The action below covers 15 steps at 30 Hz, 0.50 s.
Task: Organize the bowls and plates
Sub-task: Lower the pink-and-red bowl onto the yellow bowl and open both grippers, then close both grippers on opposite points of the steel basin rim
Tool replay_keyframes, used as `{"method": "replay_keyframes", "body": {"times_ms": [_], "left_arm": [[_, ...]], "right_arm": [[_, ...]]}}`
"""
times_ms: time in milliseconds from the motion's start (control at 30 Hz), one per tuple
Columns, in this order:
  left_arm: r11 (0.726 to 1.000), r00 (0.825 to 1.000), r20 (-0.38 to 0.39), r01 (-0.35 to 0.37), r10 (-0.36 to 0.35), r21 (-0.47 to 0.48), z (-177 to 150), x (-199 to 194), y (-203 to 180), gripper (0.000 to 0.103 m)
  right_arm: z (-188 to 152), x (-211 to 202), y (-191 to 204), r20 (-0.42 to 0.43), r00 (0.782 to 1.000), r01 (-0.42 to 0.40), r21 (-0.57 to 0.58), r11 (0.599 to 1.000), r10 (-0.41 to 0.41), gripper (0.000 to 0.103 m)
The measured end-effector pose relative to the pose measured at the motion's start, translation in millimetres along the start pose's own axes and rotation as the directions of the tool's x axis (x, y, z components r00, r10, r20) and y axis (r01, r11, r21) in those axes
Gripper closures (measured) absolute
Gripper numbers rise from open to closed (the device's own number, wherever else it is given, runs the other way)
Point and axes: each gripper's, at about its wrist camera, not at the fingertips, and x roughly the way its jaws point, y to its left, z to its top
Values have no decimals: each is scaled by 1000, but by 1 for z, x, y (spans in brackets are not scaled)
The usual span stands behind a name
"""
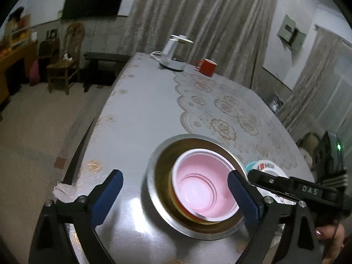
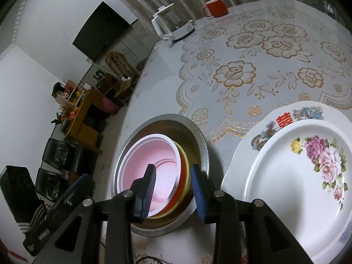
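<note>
The pink bowl [image 1: 205, 192] is sitting nested on a yellow bowl [image 2: 186, 177] and a red one inside the steel basin [image 1: 154, 189], tilted rather than level. The left tongs [image 1: 176, 198] are standing wide apart, gripping nothing, one blue pad well outside the basin and the other hanging over its far rim. The right tongs [image 2: 173, 189] are part open, their ribbed pads straddling the stacked rims on the basin's plate side; I cannot tell whether they are pressing.

If the right tongs are lifting or nudging there, the smooth plastic bowls are likely sliding against each other and tipping inside the slick metal basin, which itself is skating easily on the glossy desk [image 2: 242, 92] cloth. Just beside the basin, two glazed floral plates [image 2: 292, 176] are lying stacked, thin-rimmed and easy to clip.
</note>
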Motion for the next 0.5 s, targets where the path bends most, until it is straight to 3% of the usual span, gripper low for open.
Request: {"method": "replay_keyframes", "body": {"times_ms": [333, 500], "left_arm": [[993, 1000, -25, 13, -16, -117, -3, 6, 33, 8], [988, 998, -54, 30, -38, -151, -11, 15, 44, 22]], "right_arm": [[13, -12, -4, 46, 996, 76, -66, 995, -74, 70], [23, -4, -3, 33, 990, 138, -136, 981, -135, 70]]}}
